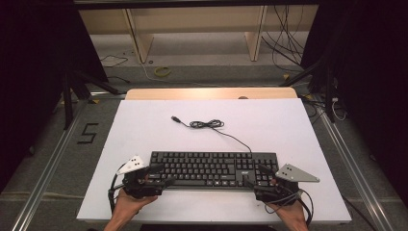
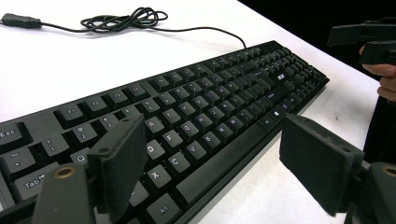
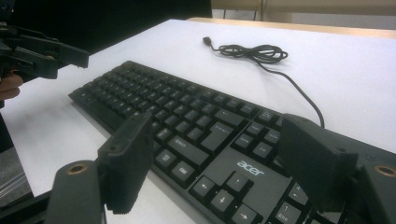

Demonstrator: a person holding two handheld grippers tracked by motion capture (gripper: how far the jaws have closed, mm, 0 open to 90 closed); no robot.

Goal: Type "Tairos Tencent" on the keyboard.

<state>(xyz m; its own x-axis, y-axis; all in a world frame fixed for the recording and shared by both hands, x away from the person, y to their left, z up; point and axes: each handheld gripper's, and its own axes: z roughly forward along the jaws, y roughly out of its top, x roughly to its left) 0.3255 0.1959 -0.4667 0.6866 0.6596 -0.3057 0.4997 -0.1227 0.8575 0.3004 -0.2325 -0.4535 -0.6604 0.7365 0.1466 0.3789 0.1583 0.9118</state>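
Observation:
A black Acer keyboard [image 1: 214, 168] lies flat near the front of the white table [image 1: 144, 125]. Its cable [image 1: 207, 124] runs back to a loose coil with a USB plug [image 1: 175, 118]. My left gripper [image 1: 162, 174] hovers at the keyboard's left end, open. In the left gripper view [image 2: 217, 140] one jaw is over the keys [image 2: 196, 116] and the other over the table before the front edge. My right gripper [image 1: 255, 175] stands open at the right end, its jaws [image 3: 219, 135] spanning the arrow keys and number pad. Neither pad presses on anything.
A wooden table strip [image 1: 211, 93] shows past the white surface. Beyond it are a grey floor with loose cables [image 1: 284, 43] and wooden shelf legs [image 1: 137, 36]. Metal rails [image 1: 48, 159] run along both sides. Dark curtains flank the scene.

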